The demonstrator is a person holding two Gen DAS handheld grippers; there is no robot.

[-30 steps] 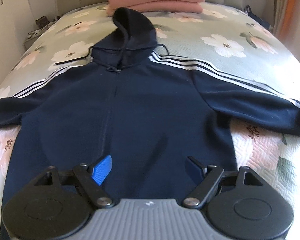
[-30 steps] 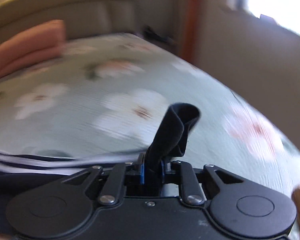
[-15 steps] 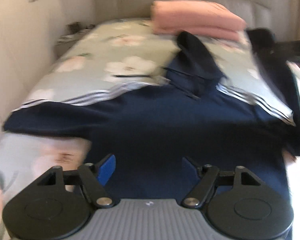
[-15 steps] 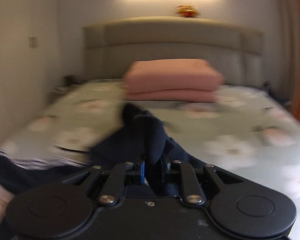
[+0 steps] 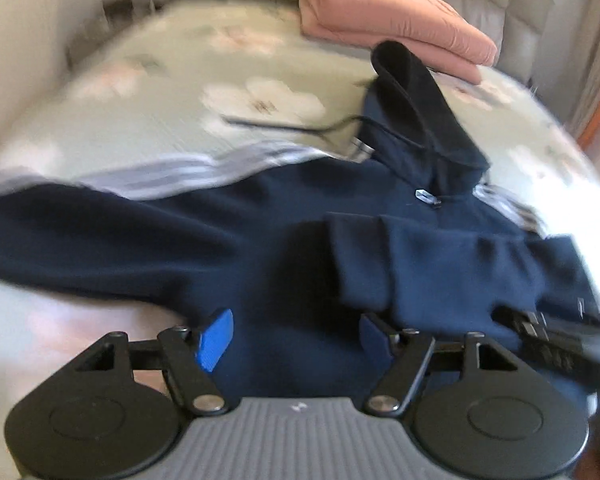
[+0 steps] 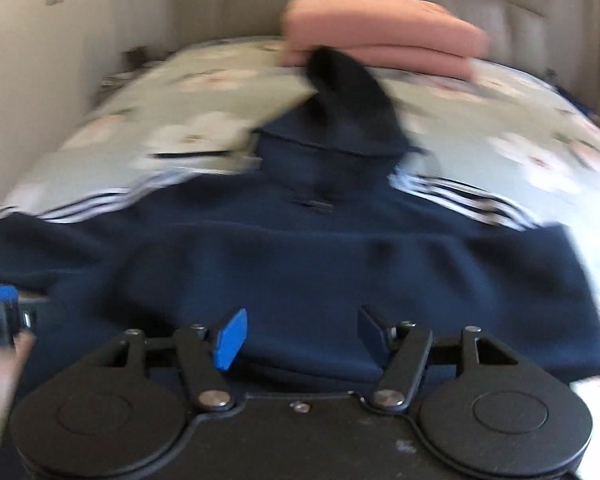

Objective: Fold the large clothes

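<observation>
A navy hoodie (image 5: 260, 240) lies spread across the floral bed (image 5: 180, 92), chest up and hood (image 5: 420, 108) toward the headboard. In the left wrist view, its left-hand sleeve (image 5: 80, 232) stretches out flat to the picture's edge, white stripes along its upper side. Further right, the other sleeve (image 5: 420, 264) lies folded across the chest, its cuff near the middle of the garment. A thin dark drawstring (image 5: 284, 126) trails from the collar onto the bedspread, sharper here than in the other view. The left tool (image 5: 296, 332) hovers over the lower front with its jaws wide and nothing between them; they have just been narrowing a little. At the far right edge the black frame of the right tool pokes in, blurred.

The right wrist view shows stripes on both shoulders and the folded sleeve (image 6: 380, 280) as a broad band across the body. At its left edge appear a blue pad and a blurred hand (image 6: 0, 364). The right tool (image 6: 300, 332) has its jaws wide, just opened, and holds nothing. Folded pink bedding (image 6: 380, 36) rests behind the hood in both views
</observation>
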